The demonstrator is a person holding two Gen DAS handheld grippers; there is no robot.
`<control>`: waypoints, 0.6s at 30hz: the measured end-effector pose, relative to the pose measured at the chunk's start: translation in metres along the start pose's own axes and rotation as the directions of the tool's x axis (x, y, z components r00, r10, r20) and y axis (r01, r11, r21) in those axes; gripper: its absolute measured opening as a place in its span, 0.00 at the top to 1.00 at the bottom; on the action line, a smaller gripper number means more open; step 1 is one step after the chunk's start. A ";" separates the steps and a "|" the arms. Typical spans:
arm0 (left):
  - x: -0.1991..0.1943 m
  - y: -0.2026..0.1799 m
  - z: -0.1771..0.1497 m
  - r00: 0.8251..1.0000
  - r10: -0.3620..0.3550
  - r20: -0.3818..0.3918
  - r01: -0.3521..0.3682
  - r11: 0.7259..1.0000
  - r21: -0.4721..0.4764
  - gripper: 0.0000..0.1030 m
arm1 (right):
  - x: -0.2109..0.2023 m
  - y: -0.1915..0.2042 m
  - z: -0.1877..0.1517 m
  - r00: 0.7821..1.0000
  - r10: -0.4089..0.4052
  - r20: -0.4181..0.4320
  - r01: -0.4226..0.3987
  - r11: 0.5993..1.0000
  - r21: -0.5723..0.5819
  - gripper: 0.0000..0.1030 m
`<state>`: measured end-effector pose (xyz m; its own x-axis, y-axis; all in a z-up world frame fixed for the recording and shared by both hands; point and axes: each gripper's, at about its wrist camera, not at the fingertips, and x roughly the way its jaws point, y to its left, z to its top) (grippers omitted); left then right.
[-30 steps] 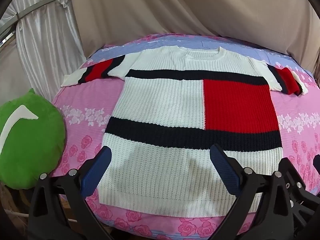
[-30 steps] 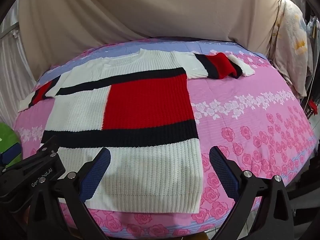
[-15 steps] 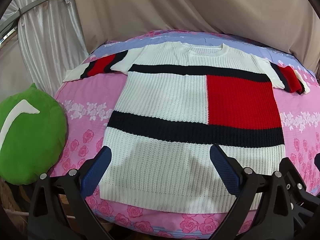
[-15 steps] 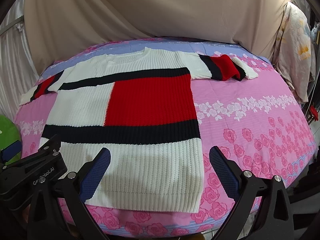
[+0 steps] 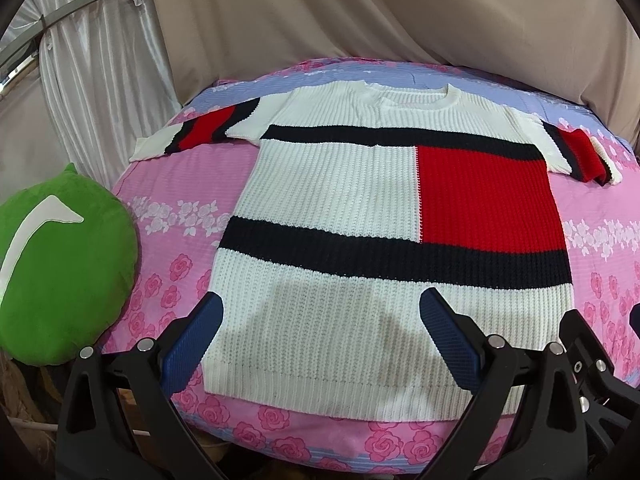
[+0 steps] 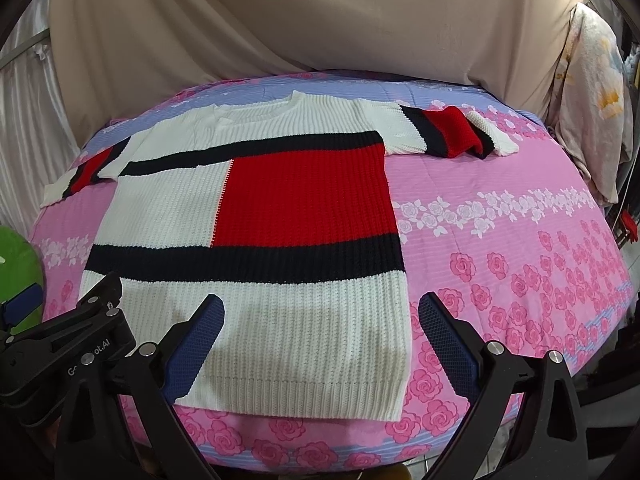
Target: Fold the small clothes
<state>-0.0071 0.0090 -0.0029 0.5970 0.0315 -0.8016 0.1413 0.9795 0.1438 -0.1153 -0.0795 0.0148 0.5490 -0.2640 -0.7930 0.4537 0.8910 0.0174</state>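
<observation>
White, red and navy colour-block knit sweater (image 5: pixel 360 216) lies flat, sleeves spread, on the pink floral bed (image 6: pixel 520 248), ready for folding. Left gripper (image 5: pixel 322 330) and right gripper (image 6: pixel 320 330) hover above the near hem, jaws wide apart, gripping nothing.

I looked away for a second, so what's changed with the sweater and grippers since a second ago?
Both grippers, left gripper and right gripper, drew back slightly toward the bed's near edge, jaws open, holding nothing. The sweater lies flat and unfolded as before; the green cushion hasn't moved.
</observation>
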 end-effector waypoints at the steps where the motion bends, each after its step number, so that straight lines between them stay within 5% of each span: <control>1: 0.000 0.000 0.000 1.000 -0.002 0.001 0.002 1.000 0.000 0.06 | 0.000 0.000 0.000 1.000 0.000 0.000 0.000 1.000 0.001 0.07; 18: -0.001 -0.002 0.002 1.000 0.000 0.002 0.000 1.000 0.011 0.06 | -0.001 -0.002 -0.001 1.000 -0.002 -0.003 0.002 1.000 0.008 0.08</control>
<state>-0.0059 0.0069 -0.0012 0.5983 0.0315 -0.8006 0.1500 0.9772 0.1505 -0.1174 -0.0803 0.0146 0.5458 -0.2644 -0.7951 0.4605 0.8874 0.0210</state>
